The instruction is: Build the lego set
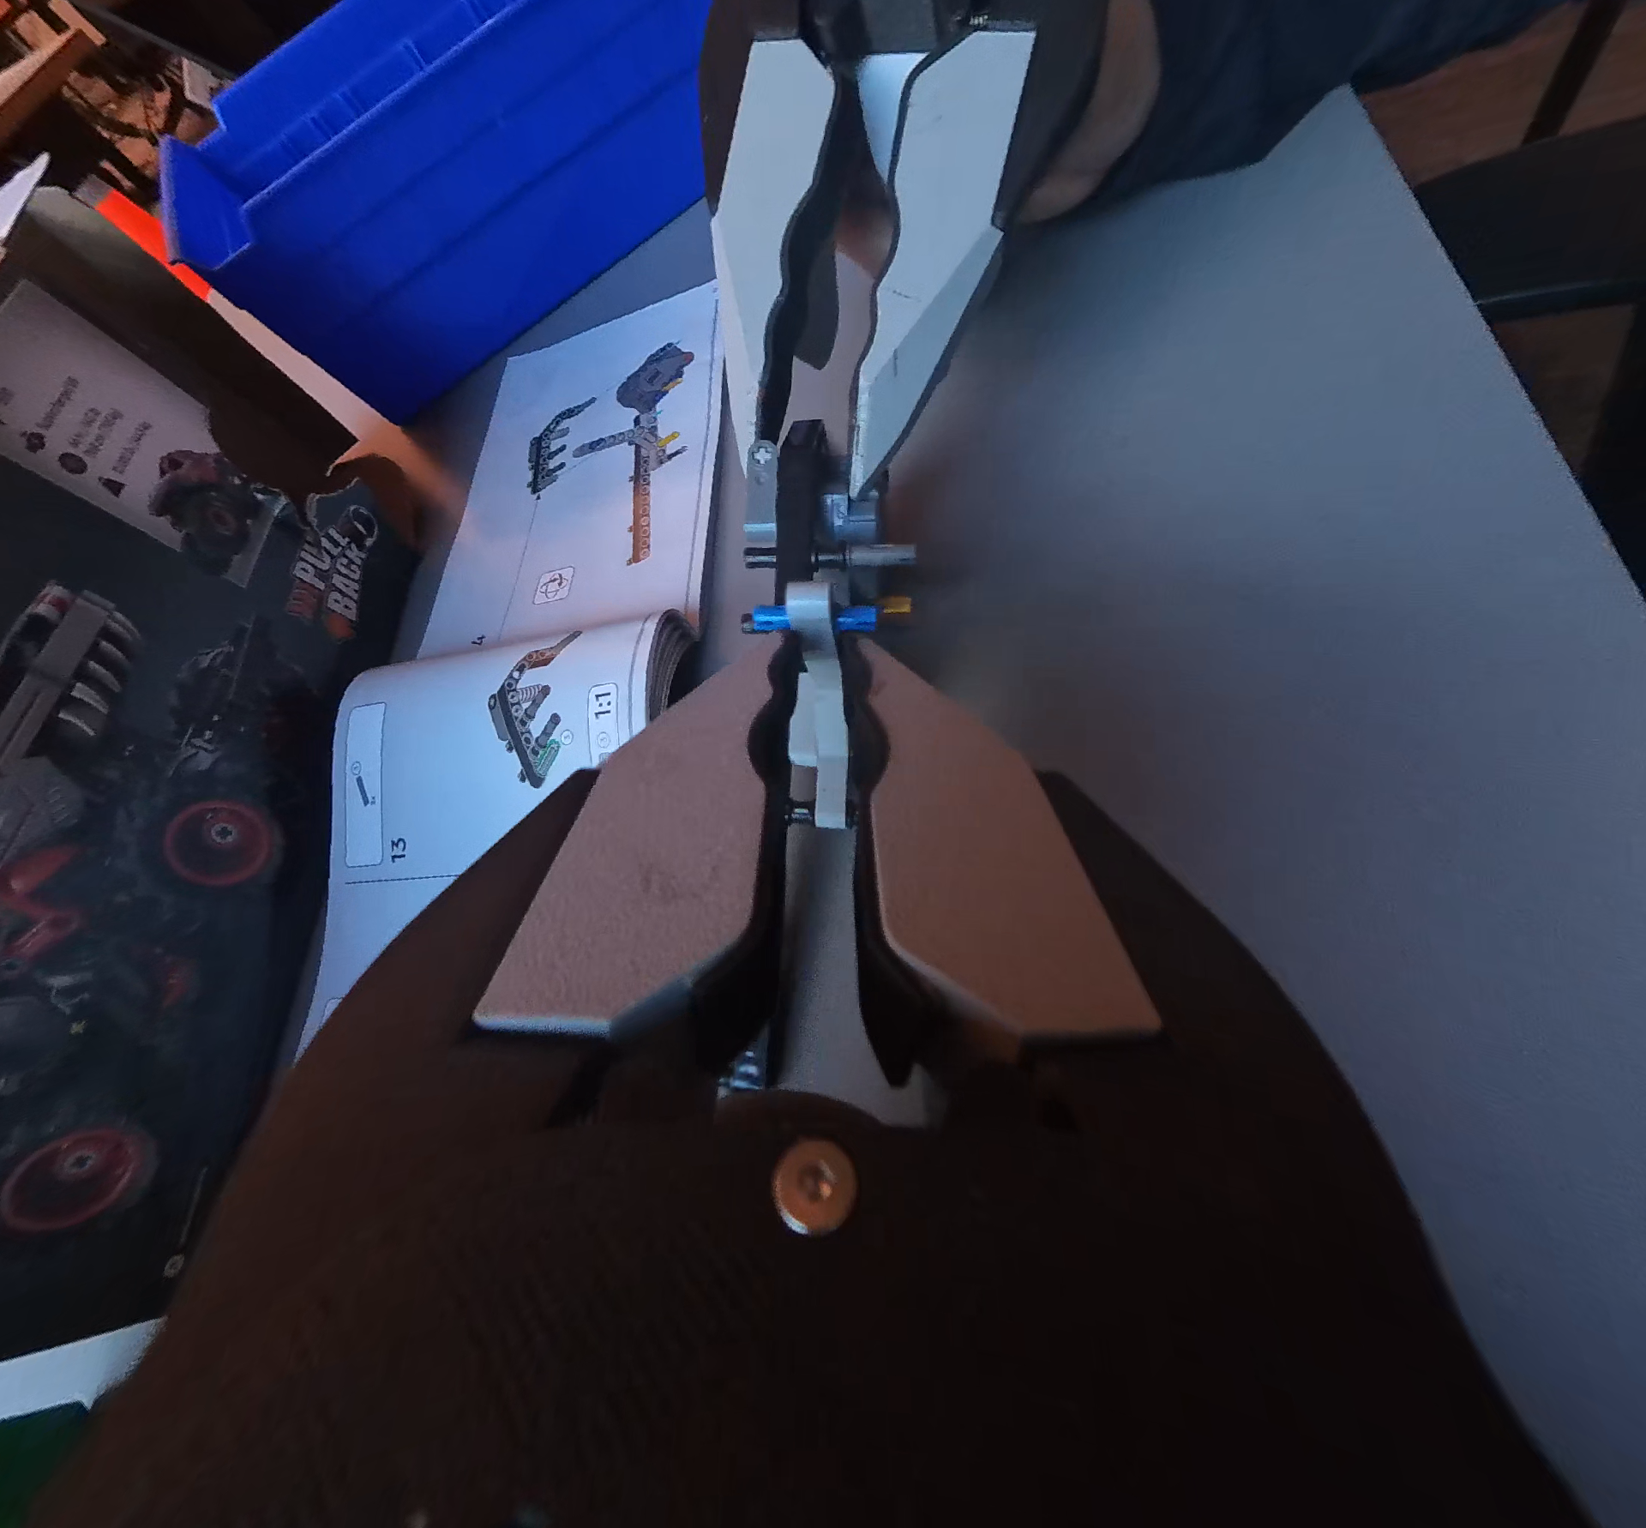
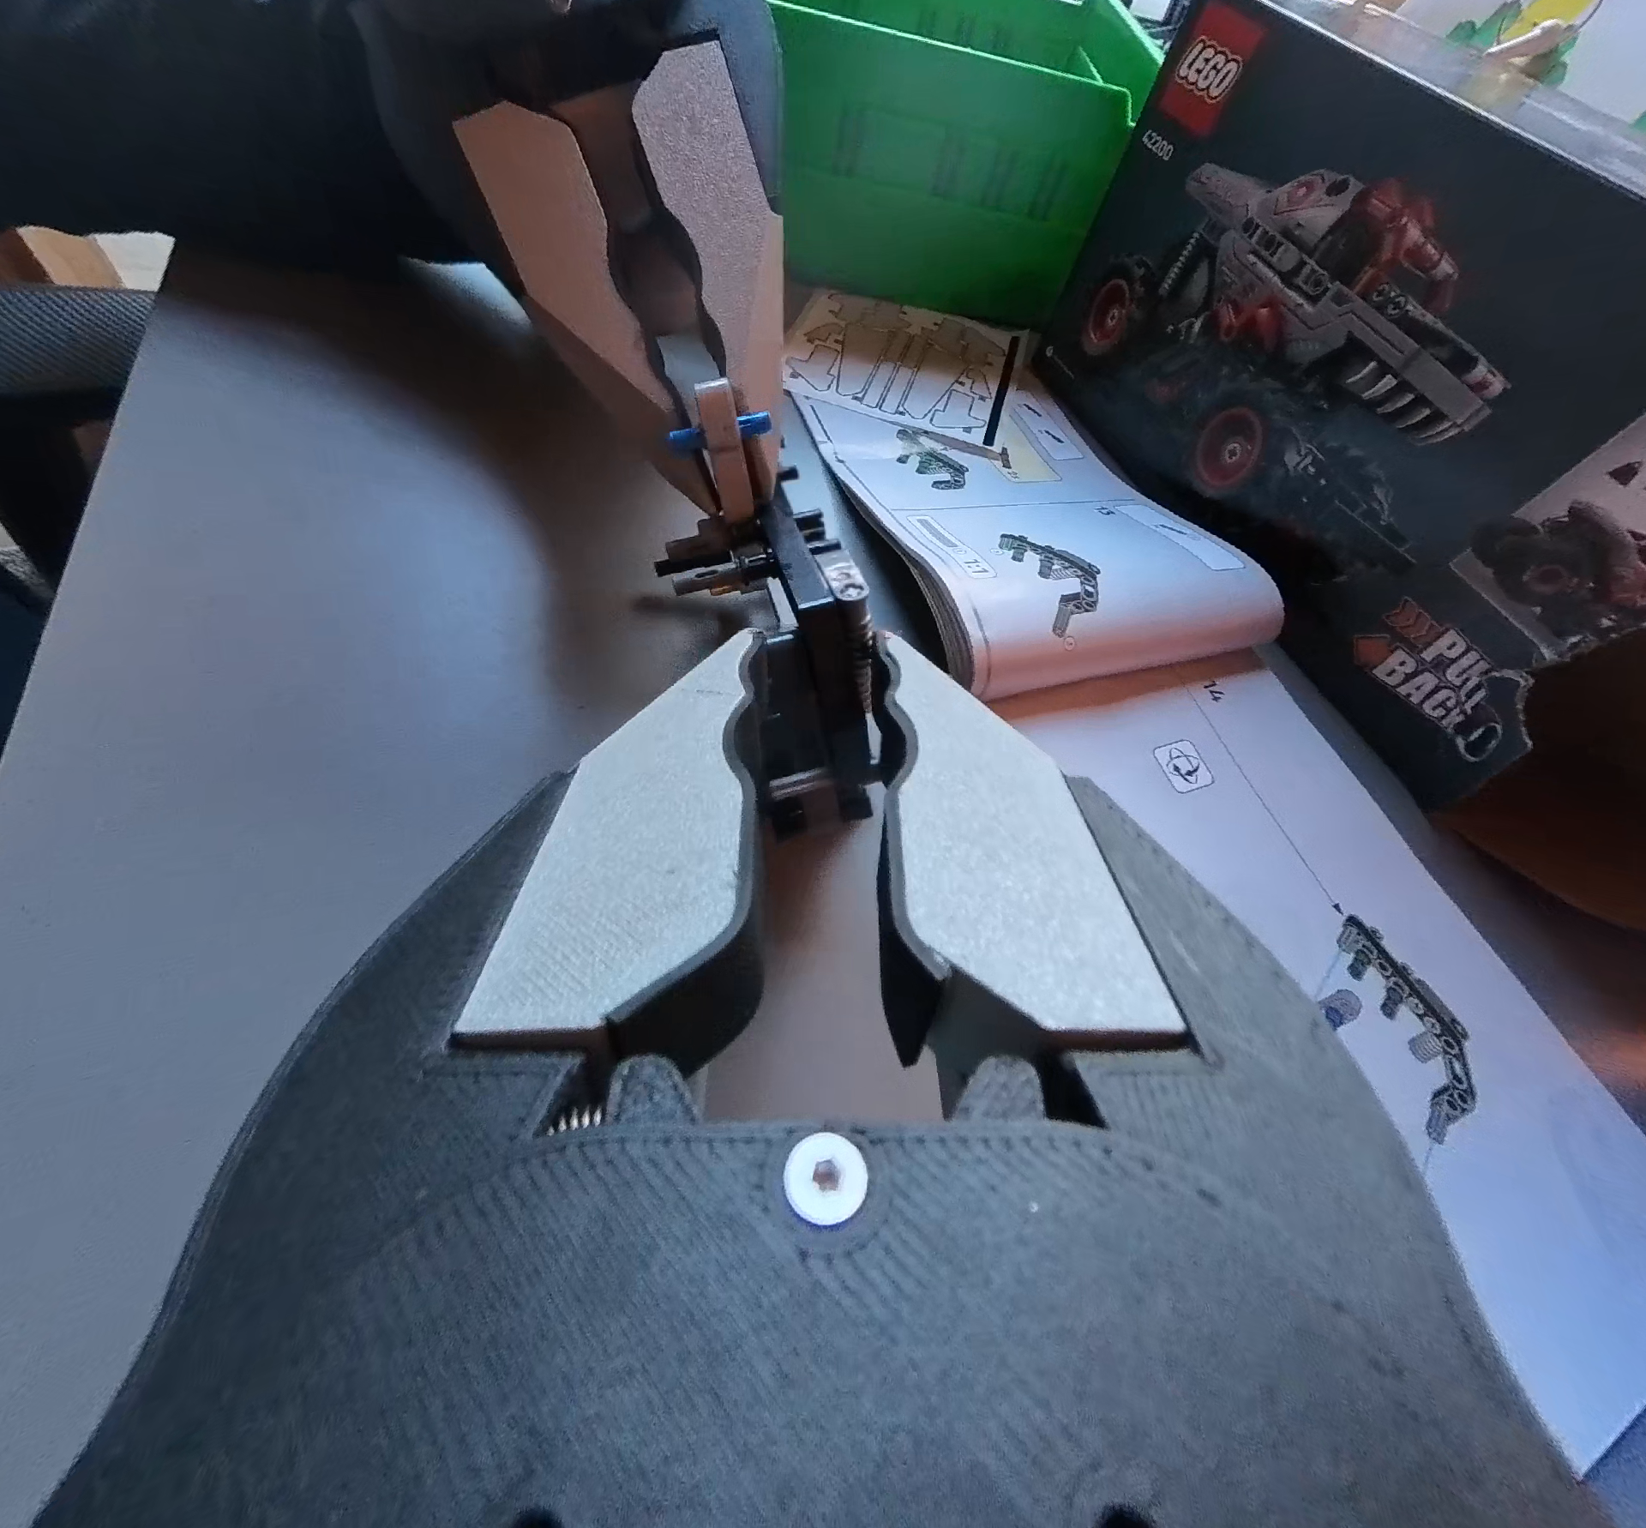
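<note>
A blue bin (image 1: 427, 176) fills the upper left of the left wrist view, with the open instruction booklet (image 1: 552, 594) below it and the dark set box (image 1: 151, 772) along the left edge, all on the grey desk (image 1: 1247, 683). In the right wrist view a green bin (image 2: 935, 149) stands at top centre, the booklet (image 2: 1024, 559) lies right of centre and the box (image 2: 1336, 327) rises at upper right.

Nothing stands between the two tools — they meet tip to tip above the bare desk at mid-frame. The left gripper (image 1: 815, 674) has its fingers closed on a light grey beam (image 1: 824, 719) that carries blue pins (image 1: 766, 619) on both sides; the beam sticks out past the fingertips. The right gripper (image 2: 815, 683) has its fingers closed on a black sub-assembly (image 2: 806, 621) with a small spring at its right side, which reaches forward from between them. In the left wrist view the grey beam's upper end sits just below the black sub-assembly (image 1: 802, 505), and whether they touch cannot be told.
</note>
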`<state>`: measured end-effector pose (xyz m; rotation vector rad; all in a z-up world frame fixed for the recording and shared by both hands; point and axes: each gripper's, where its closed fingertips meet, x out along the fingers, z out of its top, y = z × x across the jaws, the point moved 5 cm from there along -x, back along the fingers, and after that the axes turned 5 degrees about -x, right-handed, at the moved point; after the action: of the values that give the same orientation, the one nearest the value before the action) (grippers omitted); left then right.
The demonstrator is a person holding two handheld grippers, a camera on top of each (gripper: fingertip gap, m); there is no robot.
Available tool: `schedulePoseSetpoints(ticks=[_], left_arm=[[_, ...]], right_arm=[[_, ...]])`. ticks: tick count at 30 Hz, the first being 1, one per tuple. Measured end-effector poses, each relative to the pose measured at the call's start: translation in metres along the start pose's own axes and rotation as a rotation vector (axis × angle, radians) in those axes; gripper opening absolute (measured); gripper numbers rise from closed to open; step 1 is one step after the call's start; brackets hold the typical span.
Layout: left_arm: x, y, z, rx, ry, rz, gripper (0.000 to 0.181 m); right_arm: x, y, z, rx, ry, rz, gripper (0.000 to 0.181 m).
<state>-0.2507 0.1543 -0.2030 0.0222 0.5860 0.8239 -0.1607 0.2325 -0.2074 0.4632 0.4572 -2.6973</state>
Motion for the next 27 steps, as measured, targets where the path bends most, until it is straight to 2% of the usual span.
schedulePoseSetpoints(ticks=[1,3,13,14,18,24,27], left_arm=[[-0.0002,0.0001,0.0,0.003,-0.004,0.008,0.006],[0.0004,-0.002,0.0,0.015,-0.005,0.007,0.025],[0.0046,-0.0008,0.0012,0.101,-0.001,0.068,0.019],[0.0044,0.0,0.0019,0.112,-0.006,0.089,0.013],[0.0025,0.0005,0.0027,0.075,-0.038,0.06,0.013],[0.0067,0.0003,-0.0006,0.11,-0.054,0.097,0.014],[0.0061,0.0003,0.0009,0.11,-0.083,0.104,0.027]], right_arm=[[0.0001,-0.0003,0.0001,0.003,0.002,-0.002,0.019],[-0.0001,-0.0008,-0.0001,0.004,0.004,-0.008,0.019],[-0.0012,-0.0016,-0.0002,0.02,0.001,-0.002,0.019],[-0.0015,-0.0011,-0.0001,0.026,-0.001,0.007,0.019],[-0.0015,-0.0004,0.0004,0.029,-0.005,0.012,0.019],[-0.0023,-0.0021,-0.0001,-0.001,0.006,-0.02,0.019],[-0.0026,-0.004,-0.0008,-0.007,0.012,-0.037,0.019]])
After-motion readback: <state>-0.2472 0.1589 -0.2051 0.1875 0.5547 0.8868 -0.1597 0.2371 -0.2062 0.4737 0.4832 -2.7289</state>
